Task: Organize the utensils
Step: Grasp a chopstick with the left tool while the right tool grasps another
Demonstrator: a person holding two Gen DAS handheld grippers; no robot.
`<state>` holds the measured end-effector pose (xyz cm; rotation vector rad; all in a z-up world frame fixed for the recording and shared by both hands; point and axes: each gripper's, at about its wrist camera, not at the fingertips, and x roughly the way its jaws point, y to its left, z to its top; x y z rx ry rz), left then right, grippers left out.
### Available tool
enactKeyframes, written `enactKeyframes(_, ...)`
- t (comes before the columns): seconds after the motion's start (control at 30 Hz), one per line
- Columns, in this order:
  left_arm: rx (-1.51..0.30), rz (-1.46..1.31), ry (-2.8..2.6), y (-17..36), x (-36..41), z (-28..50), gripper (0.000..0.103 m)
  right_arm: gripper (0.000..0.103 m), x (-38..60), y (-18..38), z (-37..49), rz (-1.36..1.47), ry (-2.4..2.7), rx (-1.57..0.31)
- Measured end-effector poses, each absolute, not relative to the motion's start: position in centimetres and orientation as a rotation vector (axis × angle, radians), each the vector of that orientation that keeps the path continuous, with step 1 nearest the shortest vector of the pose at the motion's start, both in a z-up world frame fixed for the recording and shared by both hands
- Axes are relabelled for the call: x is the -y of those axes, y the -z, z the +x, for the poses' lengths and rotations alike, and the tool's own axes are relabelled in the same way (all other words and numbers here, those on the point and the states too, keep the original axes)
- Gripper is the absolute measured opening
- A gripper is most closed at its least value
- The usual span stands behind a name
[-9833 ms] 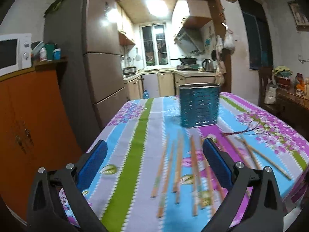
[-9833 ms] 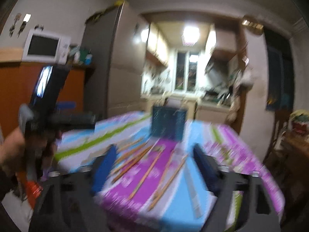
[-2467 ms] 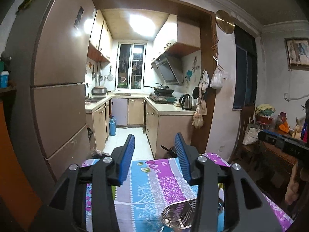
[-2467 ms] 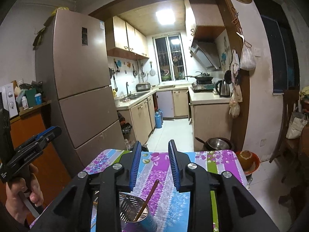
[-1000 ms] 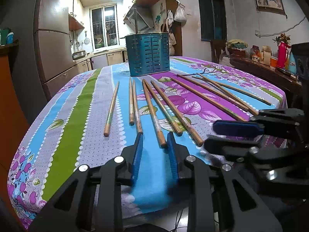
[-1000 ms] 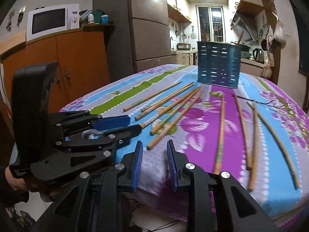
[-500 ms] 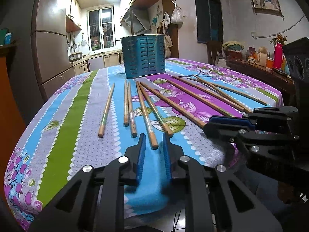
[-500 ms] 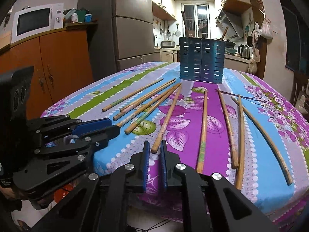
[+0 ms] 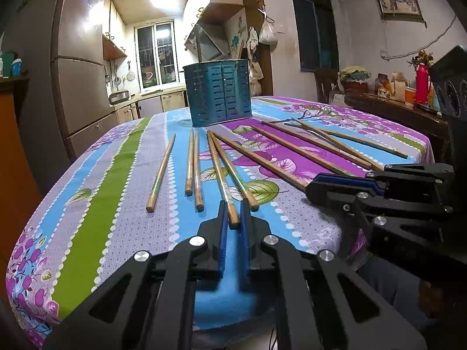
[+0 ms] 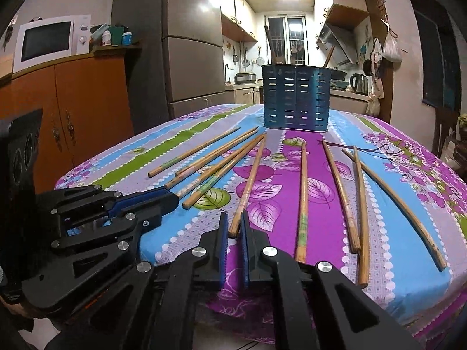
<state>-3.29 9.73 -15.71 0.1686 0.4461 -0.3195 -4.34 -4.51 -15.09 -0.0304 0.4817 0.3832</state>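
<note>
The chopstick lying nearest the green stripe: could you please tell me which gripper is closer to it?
Left. The left gripper sits just right of that chopstick at the table's near edge. The right gripper is farther right again.

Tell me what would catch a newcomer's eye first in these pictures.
A fan of long wooden chopsticks lies across the bright floral tablecloth, pointing toward a slotted blue metal utensil holder at the far end. At the near edge, the left gripper and right gripper have each closed on a chopstick's end.
</note>
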Motion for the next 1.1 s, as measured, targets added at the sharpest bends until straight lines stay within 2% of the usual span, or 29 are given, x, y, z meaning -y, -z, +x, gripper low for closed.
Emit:
enactKeyframes(0.2,-0.421,0.167,0.318,14.8,-9.7,-3.9,0.007,0.008,5.6,13.1,-5.5,-0.043,-0.368,-0.427)
enactKeyframes(0.6,-0.230,0.156,0.311,7.7,-9.7,-4.5,0.006,0.008,7.9,5.6,-7.1,-0.097,-0.380,-0.219)
enactKeyframes(0.8,-0.127,0.170,0.296,4.3,-9.1,-3.0,0.005,0.008,8.9,1.7,-4.6,-0.104,-0.396,-0.149)
enactKeyframes(1.1,-0.101,0.173,0.289,2.3,-8.2,0.2,0.005,0.008,9.5,-1.4,1.1,-0.098,-0.431,-0.171)
